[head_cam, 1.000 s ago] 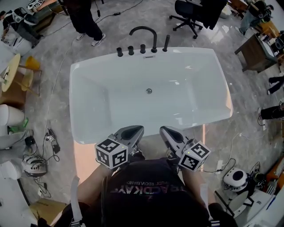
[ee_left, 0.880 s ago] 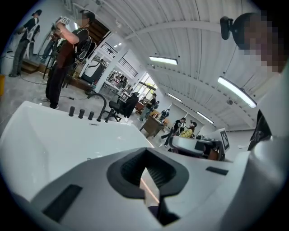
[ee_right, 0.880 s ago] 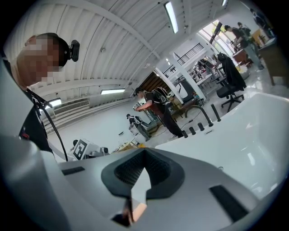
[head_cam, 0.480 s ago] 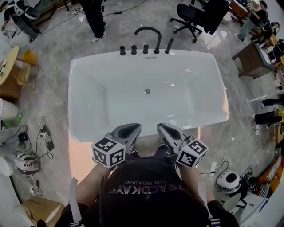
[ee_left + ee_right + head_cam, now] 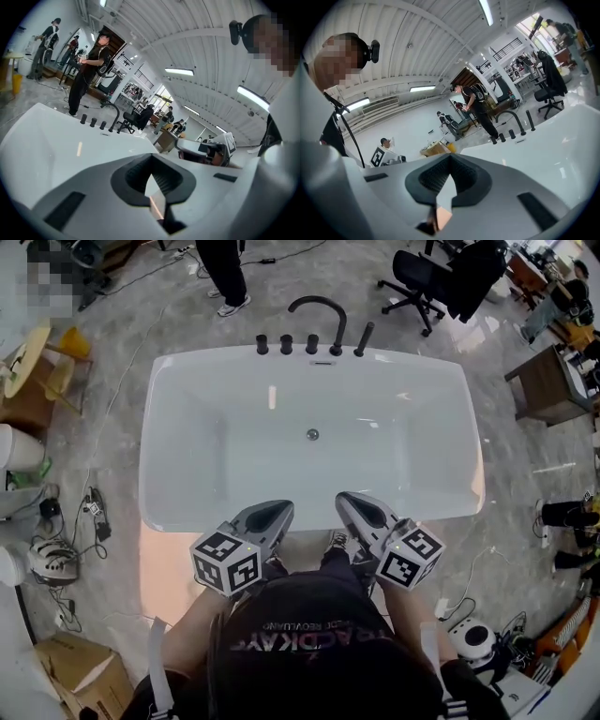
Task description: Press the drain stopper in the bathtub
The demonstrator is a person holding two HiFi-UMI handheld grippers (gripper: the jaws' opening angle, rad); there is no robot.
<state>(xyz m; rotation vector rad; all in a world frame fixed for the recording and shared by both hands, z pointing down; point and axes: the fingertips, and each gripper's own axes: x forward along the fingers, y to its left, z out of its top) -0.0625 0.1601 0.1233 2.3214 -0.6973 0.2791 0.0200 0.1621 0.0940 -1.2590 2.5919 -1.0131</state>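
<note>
I'm at the very start of this job: both my claws hang at the near rim of the white rectangular bathtub, low in the head view, and neither has gone into the basin yet. My left gripper is clenched with nothing in it; its own view shows the dark ribbed pads meeting at the tip, only a sliver of tub showing through the gap behind them. My right gripper is the same, jaws pressed together on nothing. The small round metal drain stopper sits on the tub floor at the centre of the head view, well apart from both tips and nearer the far wall with the black arched faucet. Next, I judge, one claw must reach forward and down over the rim, line its closed tip up above the stopper and push straight down; a closed tip suits that, so no opening is called for. Only the head view shows the stopper. Both gripper views look low across the rim: they catch the faucet and a standing person in dark clothes, and they settle the jaw state.
</note>
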